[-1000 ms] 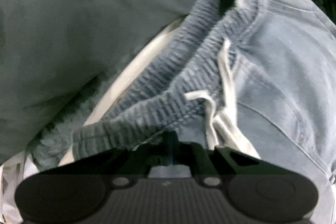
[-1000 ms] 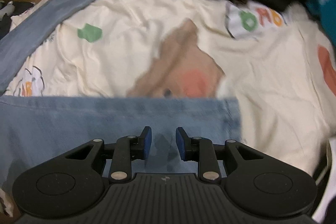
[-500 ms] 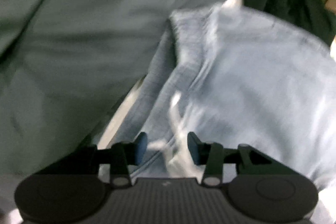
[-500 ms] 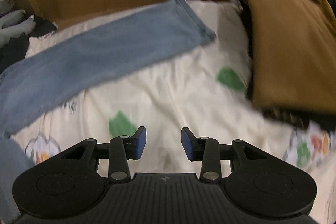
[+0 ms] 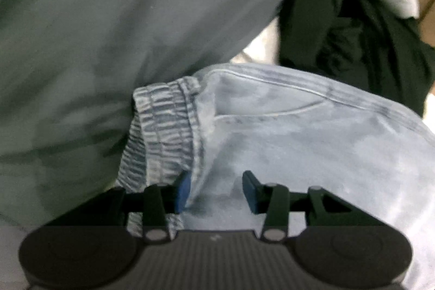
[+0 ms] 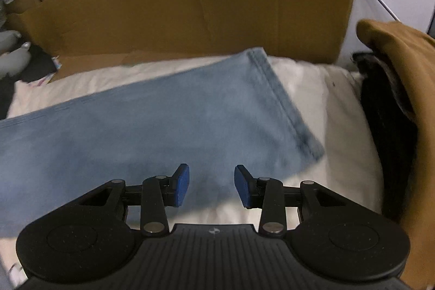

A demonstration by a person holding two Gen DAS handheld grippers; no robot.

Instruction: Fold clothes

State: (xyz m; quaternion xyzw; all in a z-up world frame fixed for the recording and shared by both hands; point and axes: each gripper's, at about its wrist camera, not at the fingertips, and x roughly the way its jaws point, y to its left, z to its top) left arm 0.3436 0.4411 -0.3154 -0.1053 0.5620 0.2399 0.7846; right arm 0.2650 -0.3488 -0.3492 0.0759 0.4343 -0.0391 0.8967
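Observation:
Light blue jeans (image 5: 299,143) with an elastic ribbed waistband (image 5: 160,132) fill the left wrist view. My left gripper (image 5: 216,190) is open, its jaws apart just over the denim beside the waistband, holding nothing. In the right wrist view a jeans leg (image 6: 152,121) lies flat across a cream sheet (image 6: 312,89), its hem (image 6: 282,105) toward the right. My right gripper (image 6: 210,186) is open and empty, low over the near edge of that leg.
A grey-green garment (image 5: 122,31) covers the left of the left wrist view, dark clothing (image 5: 353,40) sits behind the jeans. A cardboard box wall (image 6: 195,7) stands behind the bed. A folded brown garment (image 6: 402,78) on dark cloth lies at the right.
My left gripper let go of the waistband and opened, then shifted along the jeans top. My right gripper left the near denim edge and moved to the far leg near its hem.

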